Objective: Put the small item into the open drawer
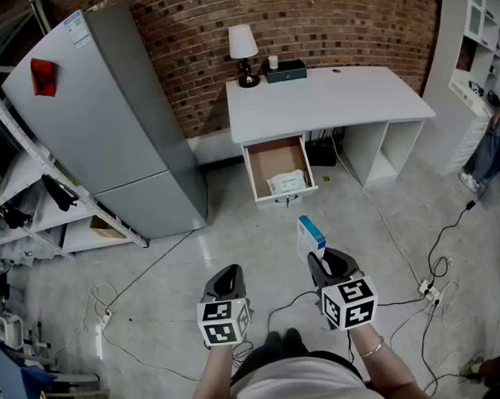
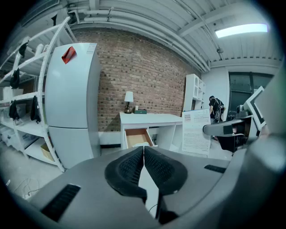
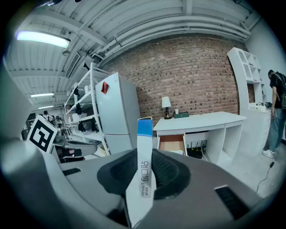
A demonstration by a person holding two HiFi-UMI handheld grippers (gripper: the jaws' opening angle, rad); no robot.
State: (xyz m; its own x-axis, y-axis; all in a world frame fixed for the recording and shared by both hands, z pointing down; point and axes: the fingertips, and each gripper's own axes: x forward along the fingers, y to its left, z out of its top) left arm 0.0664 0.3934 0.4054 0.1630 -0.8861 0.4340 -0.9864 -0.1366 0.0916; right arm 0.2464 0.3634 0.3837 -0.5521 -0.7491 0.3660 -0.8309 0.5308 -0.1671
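My right gripper is shut on a slim white box with a blue top, which stands upright between the pads. The left gripper is shut with nothing in it; its black pads meet. Both hang over the grey floor, well short of the white desk. The desk's open drawer has a brown bottom and holds a white packet. The drawer also shows small in the left gripper view and the right gripper view.
A grey fridge stands left of the desk, with metal shelving further left. A lamp and a dark box sit on the desk. Cables trail over the floor at right. A person stands at the far right.
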